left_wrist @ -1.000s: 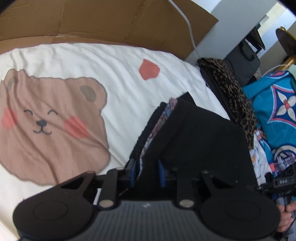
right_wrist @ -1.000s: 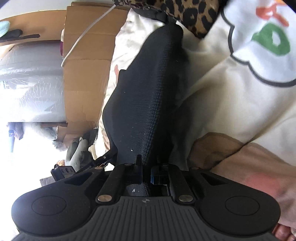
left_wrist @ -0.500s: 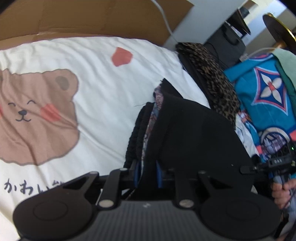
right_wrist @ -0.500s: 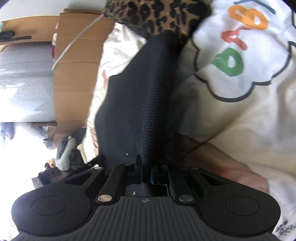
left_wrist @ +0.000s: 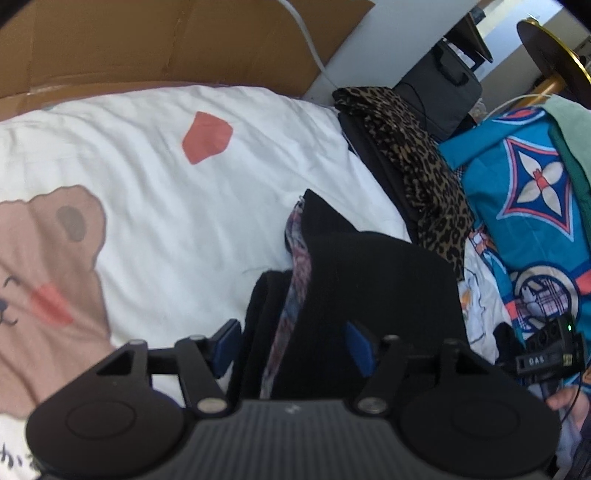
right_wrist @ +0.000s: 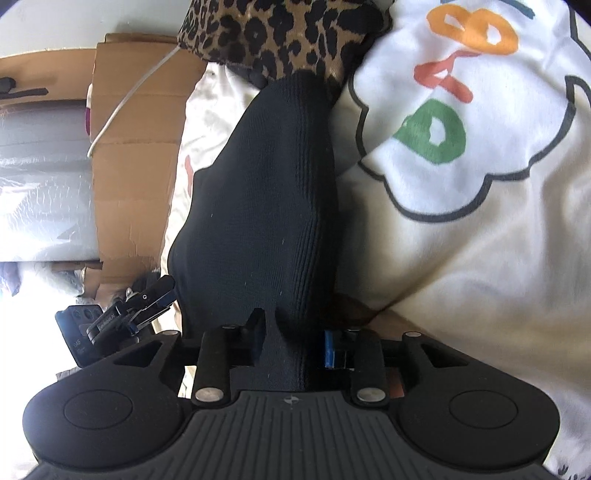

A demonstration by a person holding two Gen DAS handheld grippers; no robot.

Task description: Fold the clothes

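Both tongs, left and right, just opened around black garment

Left wrist view: close over the bed, looking down along the fingers toward the cardboard at its far edge. Right wrist view: closer and lower, facing across the bed's far corner. Shared: the black garment, leopard cloth, cardboard.
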